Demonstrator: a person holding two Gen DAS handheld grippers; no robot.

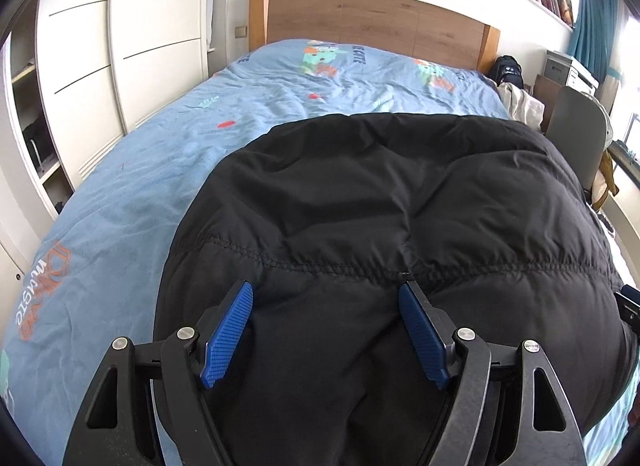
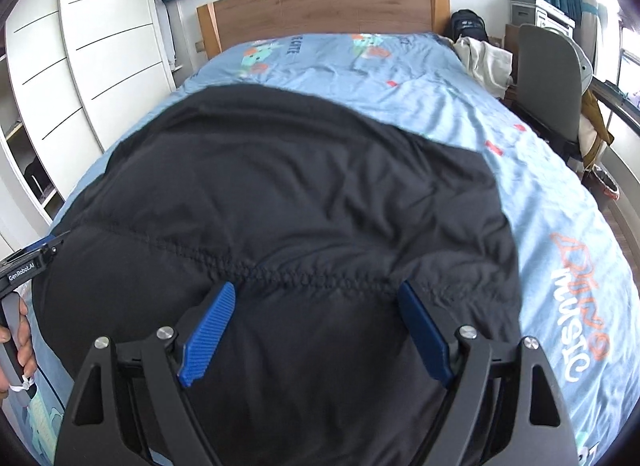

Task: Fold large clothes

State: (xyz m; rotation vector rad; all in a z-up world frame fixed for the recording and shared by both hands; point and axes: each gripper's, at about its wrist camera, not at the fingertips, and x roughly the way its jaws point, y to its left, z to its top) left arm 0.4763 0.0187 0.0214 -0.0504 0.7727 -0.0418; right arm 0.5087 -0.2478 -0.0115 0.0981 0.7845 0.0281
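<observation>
Black padded garment (image 1: 400, 201) spread across the near half of the bed (image 1: 132, 185), on a blue printed duvet; a stitched seam crosses it just ahead of both grippers. Left gripper (image 1: 326, 330): blue fingers (image 1: 228, 336) spread wide, poised over the garment's near portion, nothing pinched between them. Right gripper (image 2: 312, 332): fingers (image 2: 208, 332) likewise spread apart over the same dark fabric, holding nothing. In the right wrist view, a hand (image 2: 20, 342) grips the other tool's handle at the left margin. Wooden headboard (image 1: 372, 21) closes the far end of the bed; white wardrobe (image 1: 120, 53) stands to the left.
</observation>
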